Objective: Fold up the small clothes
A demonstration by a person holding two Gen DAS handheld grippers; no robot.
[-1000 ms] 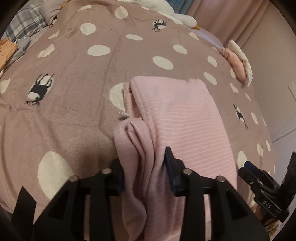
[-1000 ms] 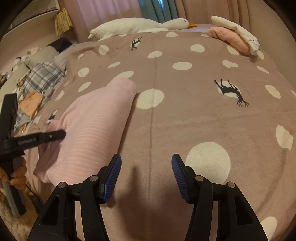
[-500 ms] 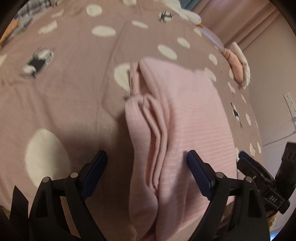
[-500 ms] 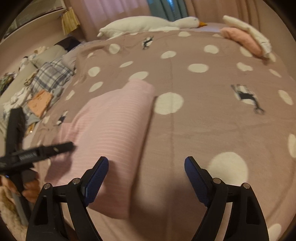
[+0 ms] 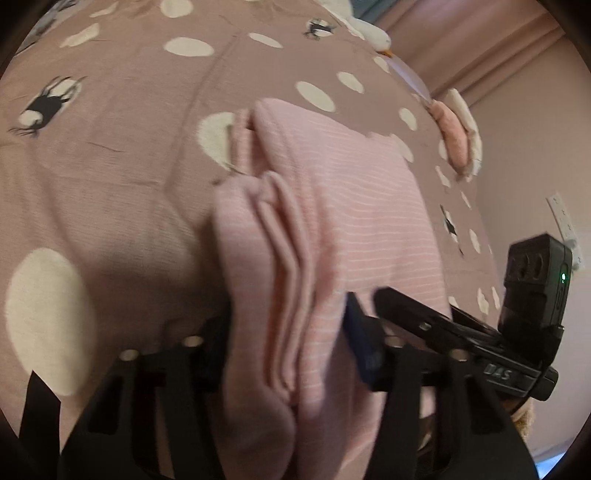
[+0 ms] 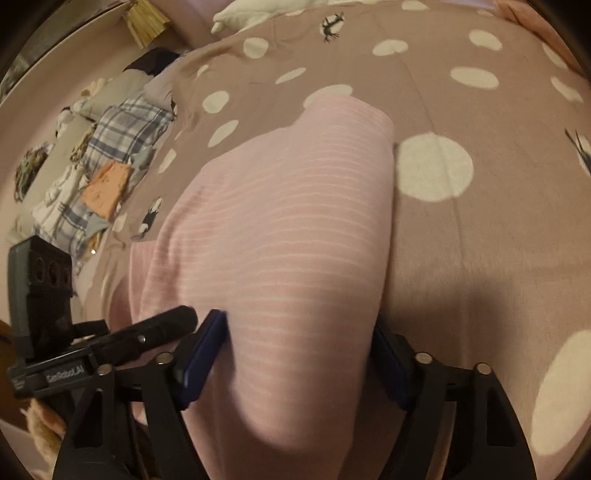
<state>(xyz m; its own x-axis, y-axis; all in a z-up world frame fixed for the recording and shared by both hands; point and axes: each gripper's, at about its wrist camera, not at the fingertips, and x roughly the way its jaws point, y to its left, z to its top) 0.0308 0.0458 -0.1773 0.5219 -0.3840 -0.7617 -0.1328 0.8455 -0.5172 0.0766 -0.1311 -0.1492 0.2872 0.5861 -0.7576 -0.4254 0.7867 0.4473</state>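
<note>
Pink striped garment (image 5: 332, 236) blurred, near edge bunched between left gripper (image 5: 288, 339) fingers, right gripper (image 6: 299, 354) straddling it, whether either clamps unclear, "GenRobot.AI" legible

I am working in a home bedroom; the surface under my cameras is a bed spread with a mauve blanket (image 6: 480, 240) printed with white spots and small black animal figures; a long white goose-shaped plush (image 5: 369, 31) lies at its far end; pink curtains (image 5: 461, 44) hang behind it; folded pink and cream clothes (image 5: 458, 136) sit stacked near the bed's edge; a plaid garment (image 6: 122, 129) and other loose laundry lie heaped to one side; a wall socket (image 5: 563, 218) shows on the pale pink wall.
</note>
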